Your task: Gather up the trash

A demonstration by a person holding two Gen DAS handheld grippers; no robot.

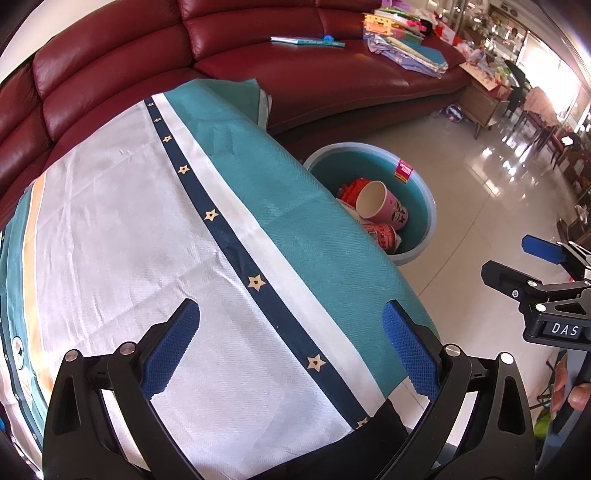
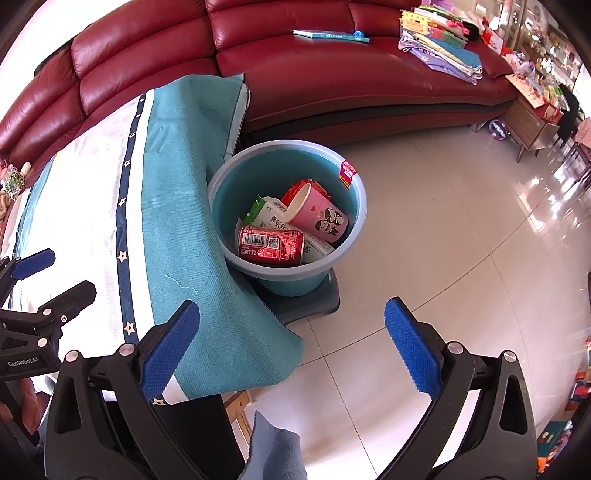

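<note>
A blue bucket (image 2: 354, 221) stands on the floor beside the table's right edge. Inside it lie a pink paper cup (image 2: 321, 218), a red can (image 2: 271, 245), a green-and-white carton (image 2: 267, 212) and a red wrapper (image 2: 295, 188). From the left wrist view the bucket (image 1: 421, 184) and the pink cup (image 1: 382, 203) show past the cloth's edge. My left gripper (image 1: 291, 350) is open above the tablecloth (image 1: 129, 221), holding nothing. My right gripper (image 2: 291, 350) is open over the cloth's corner and the floor, in front of the bucket, also empty.
A dark red leather sofa (image 2: 332, 85) curves behind the table, with a book (image 2: 330, 36) and a pile of papers (image 2: 439, 48) on its seat. Glossy floor tiles (image 2: 461, 240) lie to the right. A low dark stand (image 2: 310, 302) sits under the bucket. A wooden cabinet (image 2: 532, 118) stands far right.
</note>
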